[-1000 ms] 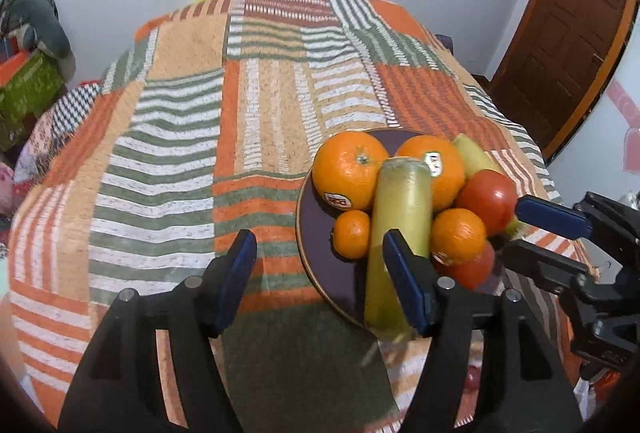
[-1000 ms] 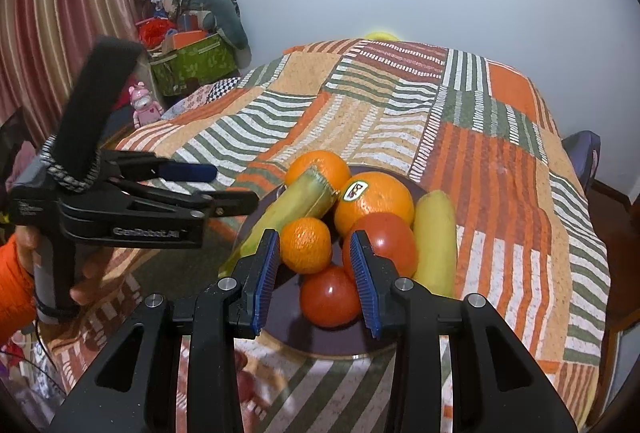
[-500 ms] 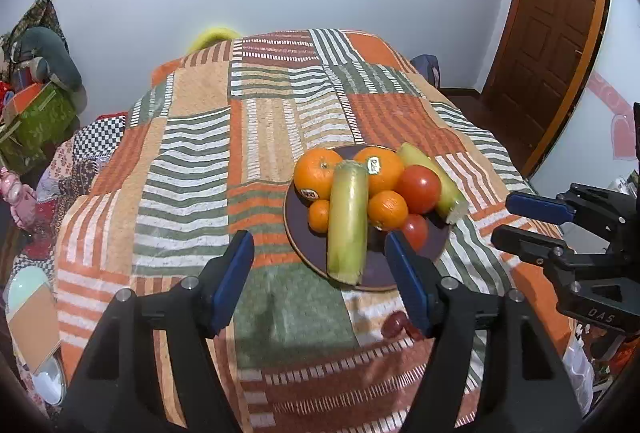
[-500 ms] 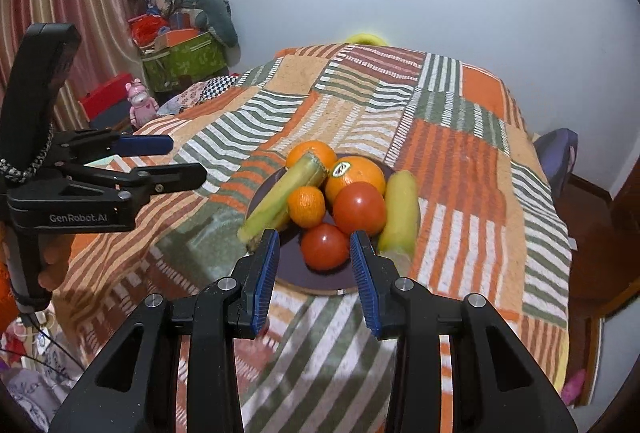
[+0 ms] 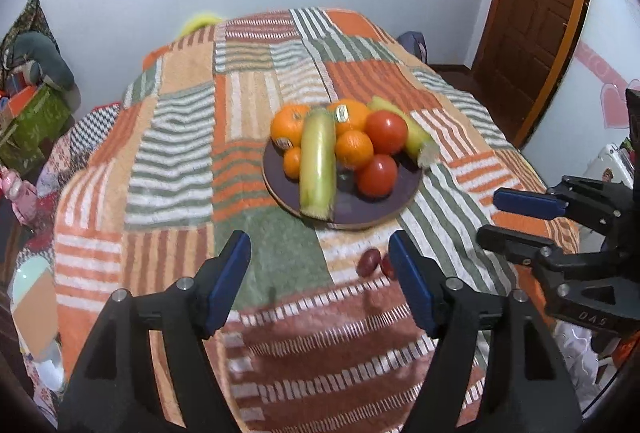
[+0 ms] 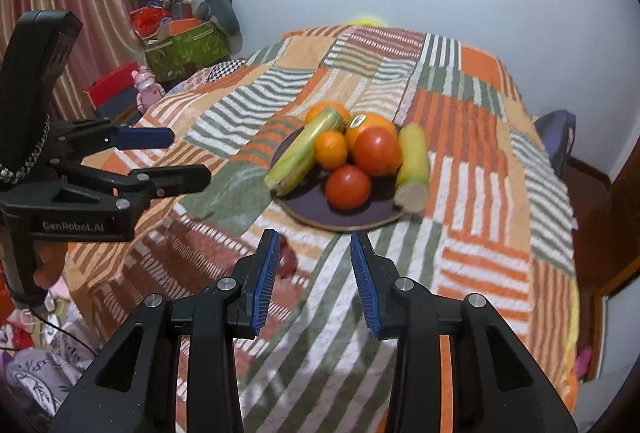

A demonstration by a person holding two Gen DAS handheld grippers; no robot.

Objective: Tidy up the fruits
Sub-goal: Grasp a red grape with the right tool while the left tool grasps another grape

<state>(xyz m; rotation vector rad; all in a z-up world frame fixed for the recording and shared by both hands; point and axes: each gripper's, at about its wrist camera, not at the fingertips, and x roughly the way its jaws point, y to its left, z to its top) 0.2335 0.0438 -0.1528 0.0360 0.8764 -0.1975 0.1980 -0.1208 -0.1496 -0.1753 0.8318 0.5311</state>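
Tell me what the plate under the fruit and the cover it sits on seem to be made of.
The plate looks like glazed ceramic, possibly stoneware: dark purple face with a slight sheen and a bare tan rim. The cover is soft woven fabric, matte and fuzzy like terry or a blanket, draping over the edges.

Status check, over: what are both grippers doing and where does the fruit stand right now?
Left gripper open, empty. Right gripper open, empty. Fruit piled on plate; two small red fruits loose on blanket. Nothing blocking.

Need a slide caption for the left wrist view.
Open left tongs hover short of a plate piled with oranges, tomatoes and corn.
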